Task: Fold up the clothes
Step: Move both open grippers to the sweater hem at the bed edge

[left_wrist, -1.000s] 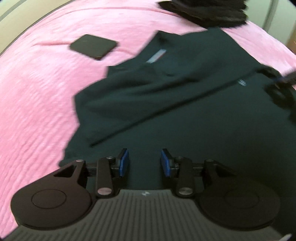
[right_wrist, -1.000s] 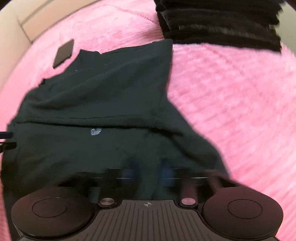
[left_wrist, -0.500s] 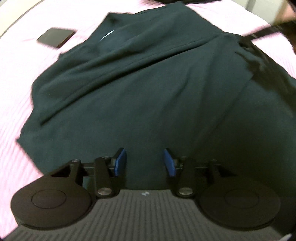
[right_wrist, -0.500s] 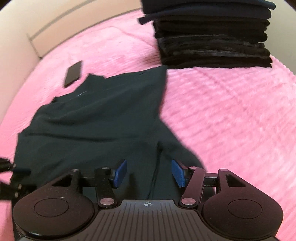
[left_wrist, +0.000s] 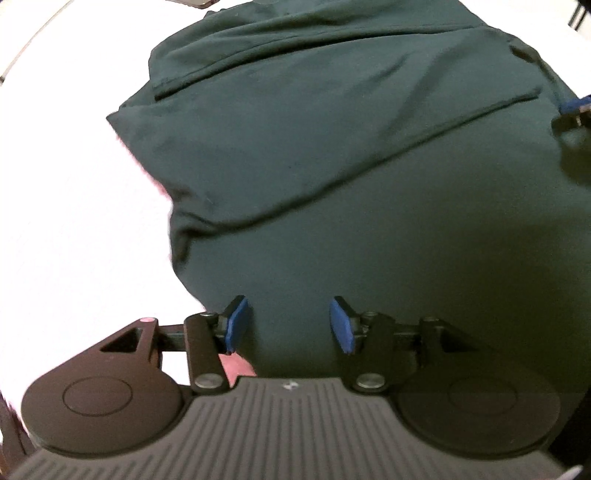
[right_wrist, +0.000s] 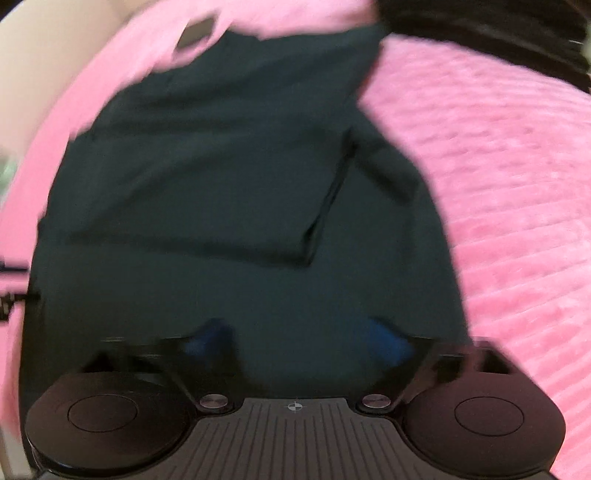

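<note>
A dark green shirt (left_wrist: 332, 155) lies spread and creased on a pink blanket (right_wrist: 509, 184). In the left wrist view my left gripper (left_wrist: 286, 325) hovers open over the shirt's near left edge, its blue pads (left_wrist: 236, 325) apart with only cloth behind them. The right wrist view is blurred: my right gripper (right_wrist: 295, 341) stands open low over the shirt (right_wrist: 229, 177), near its lower hem. The right gripper's blue tip (left_wrist: 576, 105) shows at the right edge of the left wrist view. A folded sleeve edge (right_wrist: 325, 206) crosses the shirt's middle.
A stack of dark folded clothes (right_wrist: 498, 33) sits at the back right of the blanket. A dark phone (right_wrist: 195, 31) lies beyond the shirt's collar at the back left. The blanket at the left of the left wrist view is washed out white (left_wrist: 74, 221).
Both grippers dropped closer to the shirt, which now fills more of each view. The left gripper shifted toward the shirt's left edge. The right gripper's jaws opened wider.
</note>
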The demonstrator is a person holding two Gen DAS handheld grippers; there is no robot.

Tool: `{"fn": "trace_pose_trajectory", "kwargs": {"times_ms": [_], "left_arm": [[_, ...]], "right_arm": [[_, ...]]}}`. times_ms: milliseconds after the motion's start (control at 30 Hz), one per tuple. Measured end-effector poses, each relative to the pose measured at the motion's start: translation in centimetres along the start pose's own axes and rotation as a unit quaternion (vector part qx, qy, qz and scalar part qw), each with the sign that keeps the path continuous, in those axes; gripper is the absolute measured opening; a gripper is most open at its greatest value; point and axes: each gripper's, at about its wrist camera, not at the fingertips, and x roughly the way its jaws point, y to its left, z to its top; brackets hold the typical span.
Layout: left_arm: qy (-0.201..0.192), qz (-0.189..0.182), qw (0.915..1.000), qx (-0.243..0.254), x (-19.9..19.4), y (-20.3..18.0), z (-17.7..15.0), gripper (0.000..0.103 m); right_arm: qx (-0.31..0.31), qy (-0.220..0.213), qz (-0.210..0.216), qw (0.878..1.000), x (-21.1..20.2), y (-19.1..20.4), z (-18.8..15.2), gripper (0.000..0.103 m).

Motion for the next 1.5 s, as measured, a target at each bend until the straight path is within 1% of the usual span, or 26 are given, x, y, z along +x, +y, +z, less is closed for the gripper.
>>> {"fn": "trace_pose_trajectory", "kwargs": {"times_ms": [67, 133, 167, 200, 267, 367, 533, 700, 833, 900, 1000, 1133, 1167, 1267, 1333, 1400, 1500], "left_arm": [[0.001, 0.0, 1.0, -0.006, -1.0, -1.6, -0.8, 0.048], [-0.001, -0.007, 0.9999, -0.008, -2.2, -3.0, -1.8, 0.051], [-0.005, -0.01, 0.9999, -0.008, -2.8, -3.8, -2.3, 0.053], [-0.008, -0.014, 0.9998, -0.008, -3.4, -4.6, -2.7, 0.055], [-0.013, -0.022, 0.9997, -0.007, -4.5, -6.1, -3.7, 0.059], [-0.017, -0.031, 0.9994, 0.001, -6.0, -7.9, -5.8, 0.061], [-0.038, -0.043, 0.998, 0.024, -7.9, -10.0, -9.2, 0.061], [-0.06, -0.04, 0.9959, 0.055, -10.1, -10.8, -13.1, 0.062], [-0.072, -0.03, 0.9951, 0.062, -11.8, -10.6, -15.9, 0.064], [-0.075, -0.024, 0.995, 0.061, -12.4, -10.3, -17.0, 0.064], [-0.071, -0.016, 0.9959, 0.054, -12.7, -10.1, -18.3, 0.064], [-0.087, -0.004, 0.9943, 0.062, -12.9, -10.7, -19.5, 0.064], [-0.093, 0.005, 0.993, 0.072, -12.8, -11.2, -19.9, 0.064], [-0.095, 0.023, 0.9851, 0.141, -11.7, -13.5, -21.2, 0.064], [-0.086, 0.033, 0.9788, 0.183, -10.8, -15.1, -22.1, 0.064], [-0.078, 0.044, 0.9727, 0.214, -10.1, -16.6, -22.9, 0.064], [-0.074, 0.07, 0.9611, 0.257, -9.1, -18.7, -23.9, 0.064]], "right_arm": [[-0.046, 0.045, -0.015, 0.998, 0.5, 1.3, -0.4, 0.103], [-0.107, 0.075, -0.043, 0.991, 0.6, 2.9, -1.1, 0.103], [-0.121, 0.087, -0.049, 0.988, 0.5, 3.5, -1.6, 0.103], [-0.123, 0.096, -0.052, 0.986, 0.3, 3.8, -2.0, 0.103], [-0.102, 0.108, -0.057, 0.987, -0.3, 4.0, -2.7, 0.103], [-0.063, 0.104, -0.057, 0.991, -1.9, 4.5, -3.9, 0.103], [-0.046, 0.084, -0.066, 0.993, -4.9, 6.6, -6.2, 0.103], [-0.029, 0.054, -0.078, 0.995, -8.2, 9.2, -9.0, 0.103], [-0.036, 0.035, -0.085, 0.995, -10.7, 10.5, -11.8, 0.103], [-0.04, 0.034, -0.09, 0.995, -11.2, 10.9, -13.0, 0.103], [-0.048, 0.04, -0.094, 0.994, -12.2, 10.9, -14.1, 0.103], [-0.092, 0.042, -0.101, 0.99, -12.7, 10.3, -14.6, 0.103], [-0.107, 0.043, -0.103, 0.988, -12.4, 10.0, -14.6, 0.103], [-0.15, 0.055, -0.106, 0.982, -11.7, 8.9, -15.0, 0.103], [-0.164, 0.067, -0.099, 0.979, -11.0, 7.8, -15.2, 0.103], [-0.178, 0.075, -0.09, 0.977, -10.4, 6.8, -15.4, 0.103], [-0.213, 0.081, -0.074, 0.971, -9.4, 5.6, -15.5, 0.103]]}}
